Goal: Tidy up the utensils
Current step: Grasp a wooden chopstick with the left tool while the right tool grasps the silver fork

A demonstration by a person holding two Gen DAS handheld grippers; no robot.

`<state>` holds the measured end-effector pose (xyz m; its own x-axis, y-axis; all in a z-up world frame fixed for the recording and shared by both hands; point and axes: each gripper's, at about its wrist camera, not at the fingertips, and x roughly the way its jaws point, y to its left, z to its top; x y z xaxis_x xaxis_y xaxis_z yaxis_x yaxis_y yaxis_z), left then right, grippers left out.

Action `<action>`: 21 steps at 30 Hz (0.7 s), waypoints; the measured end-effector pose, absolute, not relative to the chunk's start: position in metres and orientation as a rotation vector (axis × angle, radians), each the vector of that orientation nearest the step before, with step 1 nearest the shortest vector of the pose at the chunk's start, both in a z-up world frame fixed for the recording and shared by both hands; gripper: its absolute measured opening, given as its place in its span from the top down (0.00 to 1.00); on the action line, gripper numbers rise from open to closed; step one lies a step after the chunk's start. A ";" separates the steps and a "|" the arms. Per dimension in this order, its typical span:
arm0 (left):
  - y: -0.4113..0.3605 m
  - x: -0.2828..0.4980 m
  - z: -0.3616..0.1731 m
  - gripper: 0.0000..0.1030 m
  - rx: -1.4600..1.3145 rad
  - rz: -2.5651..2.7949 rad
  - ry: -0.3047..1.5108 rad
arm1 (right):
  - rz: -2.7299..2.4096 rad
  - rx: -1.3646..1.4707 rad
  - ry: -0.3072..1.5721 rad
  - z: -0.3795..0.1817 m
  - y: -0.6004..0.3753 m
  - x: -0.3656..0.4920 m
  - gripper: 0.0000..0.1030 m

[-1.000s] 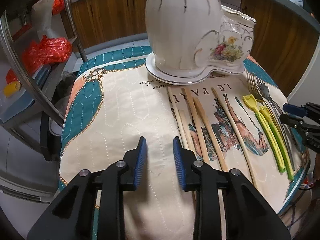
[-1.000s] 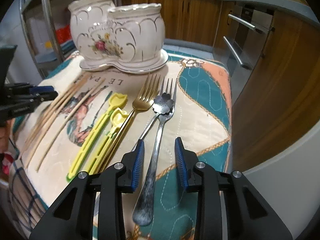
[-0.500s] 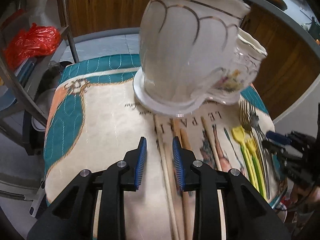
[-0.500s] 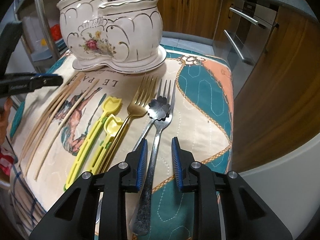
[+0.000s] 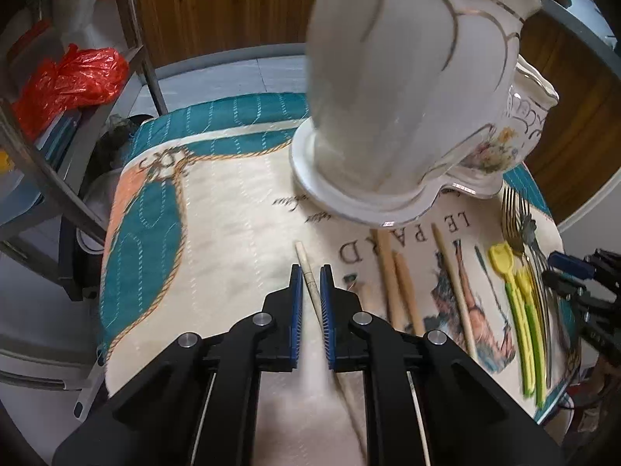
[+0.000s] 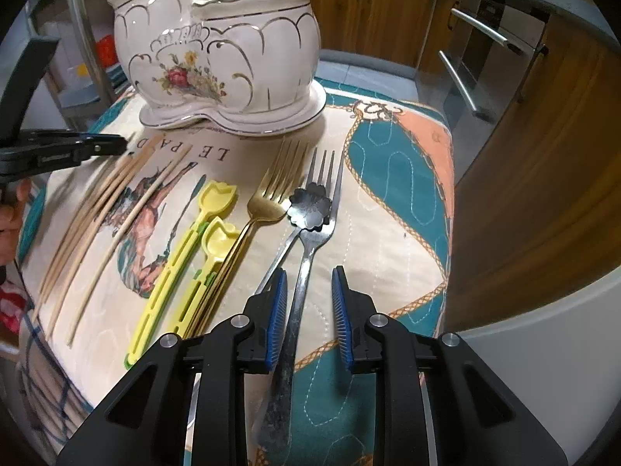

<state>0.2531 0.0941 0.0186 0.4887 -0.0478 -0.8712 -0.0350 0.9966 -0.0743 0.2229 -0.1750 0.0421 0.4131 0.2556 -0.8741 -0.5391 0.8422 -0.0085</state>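
Several wooden chopsticks (image 5: 396,291) lie on the printed cloth (image 5: 233,233) in front of a white ceramic two-cup holder (image 5: 388,77). My left gripper (image 5: 309,270) straddles the leftmost chopstick (image 5: 304,260). Its jaws are closing, and a thin gap shows beside the stick, which lies on the cloth. My right gripper (image 6: 309,272) stands open around the handle of a silver fork (image 6: 314,233), with gaps on both sides. Next to that fork lie a flower-headed spoon (image 6: 310,204), a gold fork (image 6: 271,194) and yellow-green plastic utensils (image 6: 182,248).
A metal rack with red bags (image 5: 70,77) stands to the left of the table. Wooden cabinets (image 6: 524,155) close off the right side and the back. The cloth's edge drops off close behind both grippers. A person's hand (image 6: 9,213) shows at the left edge.
My left gripper has moved from bare cloth over to the leftmost chopstick, and its jaws have narrowed around it. The right jaws have narrowed slightly around the fork handle.
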 end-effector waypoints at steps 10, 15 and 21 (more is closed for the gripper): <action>0.088 0.225 0.022 0.86 -0.048 -0.042 1.122 | 0.526 -0.359 1.160 0.044 -0.171 0.236 0.76; 0.086 0.218 0.022 0.85 -0.057 -0.050 1.152 | 0.511 -0.403 1.193 0.045 -0.159 0.248 0.76; 0.082 0.212 0.021 0.85 -0.009 -0.044 1.180 | 0.535 -0.394 1.224 0.045 -0.158 0.254 0.87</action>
<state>0.2123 0.0819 0.0210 0.3802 -0.0391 -0.9241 0.0297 0.9991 -0.0300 0.2535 -0.1585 0.0445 0.2433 0.1732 -0.9544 -0.5826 0.8127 -0.0010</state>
